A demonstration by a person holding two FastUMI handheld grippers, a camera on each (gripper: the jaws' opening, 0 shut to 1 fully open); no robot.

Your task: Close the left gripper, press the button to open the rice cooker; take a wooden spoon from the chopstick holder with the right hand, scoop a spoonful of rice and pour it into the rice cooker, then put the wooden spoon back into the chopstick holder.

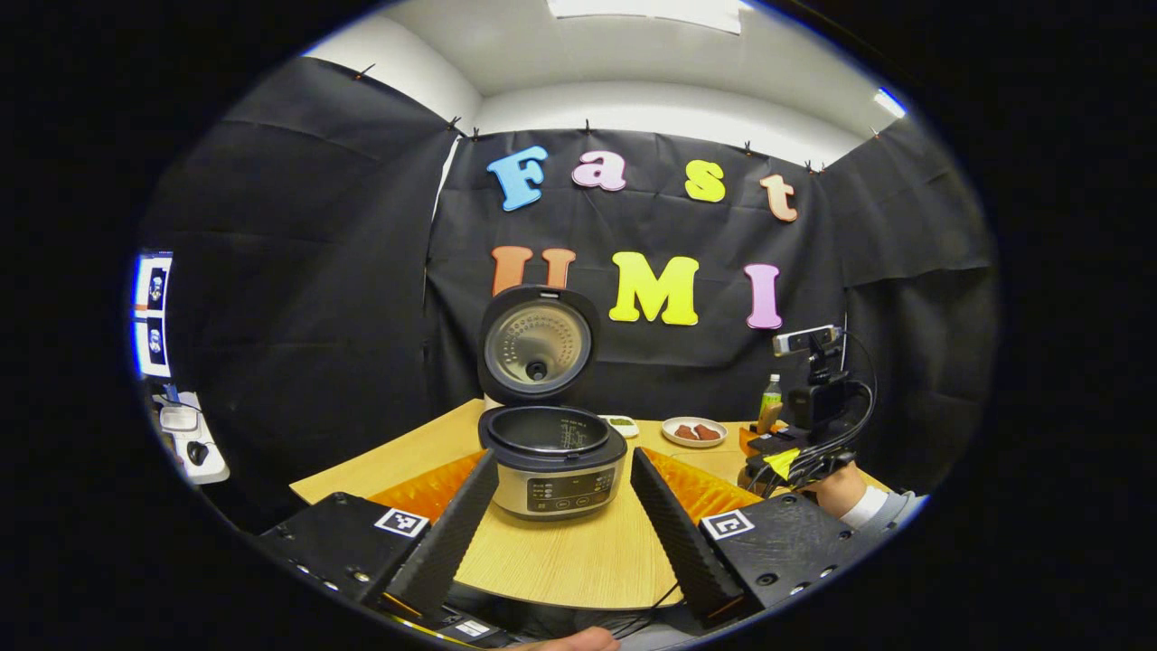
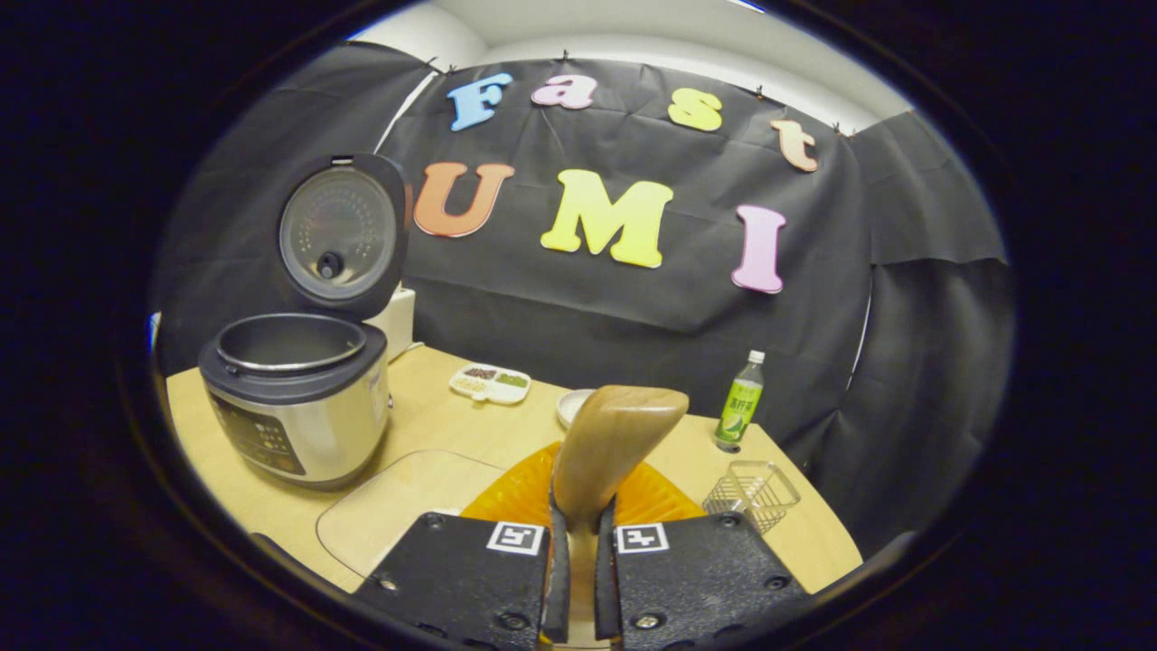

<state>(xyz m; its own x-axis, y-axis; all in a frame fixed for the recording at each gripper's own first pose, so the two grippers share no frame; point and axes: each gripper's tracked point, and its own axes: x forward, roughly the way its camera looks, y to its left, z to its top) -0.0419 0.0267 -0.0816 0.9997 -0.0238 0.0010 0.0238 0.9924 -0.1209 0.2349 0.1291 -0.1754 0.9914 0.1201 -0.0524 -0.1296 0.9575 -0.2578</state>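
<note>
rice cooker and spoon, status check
Left tool open, facing the rice cooker, lid up. Right tool shut on the wooden spoon. Nothing between spoon and cooker.

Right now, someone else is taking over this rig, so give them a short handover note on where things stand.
Left tongs: open, holding nothing, facing the rice cooker.
Right tongs: shut on the wooden spoon, bowl end up.
Cooker lid is up, so the button step is done and the spoon is taken.
Whether rice is on the spoon or in the pot cannot be told.
Left: the scoop and pour if not yet done, then return the spoon to the wire holder.
</note>
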